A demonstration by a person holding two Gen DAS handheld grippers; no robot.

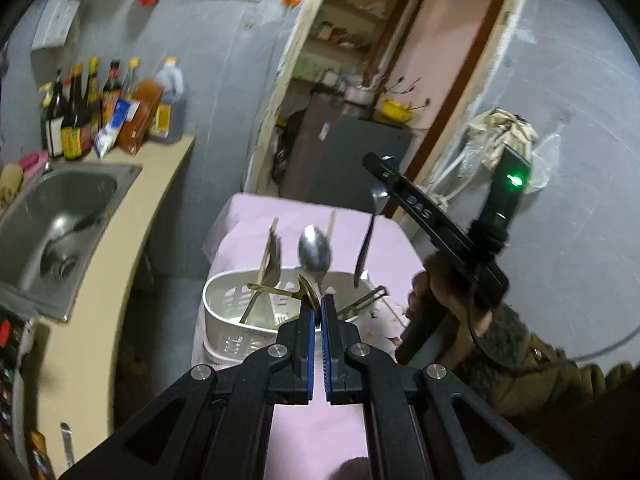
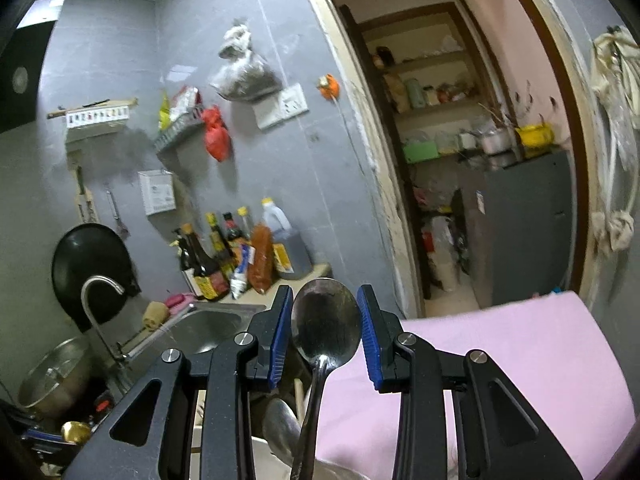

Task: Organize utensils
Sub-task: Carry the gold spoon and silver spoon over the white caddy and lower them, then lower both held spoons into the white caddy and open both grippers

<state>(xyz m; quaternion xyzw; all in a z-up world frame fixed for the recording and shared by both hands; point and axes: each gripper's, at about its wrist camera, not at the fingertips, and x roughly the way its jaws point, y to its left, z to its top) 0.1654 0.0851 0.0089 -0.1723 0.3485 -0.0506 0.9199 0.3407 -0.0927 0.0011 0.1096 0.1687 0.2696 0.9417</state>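
A white utensil caddy [image 1: 224,300] stands on a pink-covered table [image 1: 248,236]. A steel spoon [image 1: 315,250] and wooden chopsticks [image 1: 272,248] stand upright in it. My left gripper [image 1: 318,312] is shut on a gold spoon [image 1: 308,292] at the caddy's near rim. My right gripper [image 1: 378,168] hovers above the caddy's right side; a steel spoon [image 1: 368,236] hangs below it, handle down. In the right wrist view that spoon's bowl [image 2: 325,324] sits between the spread fingers of the right gripper [image 2: 325,316], with gaps on both sides.
A steel sink [image 1: 52,224] sits in the beige counter on the left, with sauce bottles [image 1: 84,112] behind it. A faucet [image 2: 96,312], a black wok [image 2: 90,264] and a steel pot [image 2: 52,376] are near the sink. An open doorway [image 1: 360,80] lies beyond the table.
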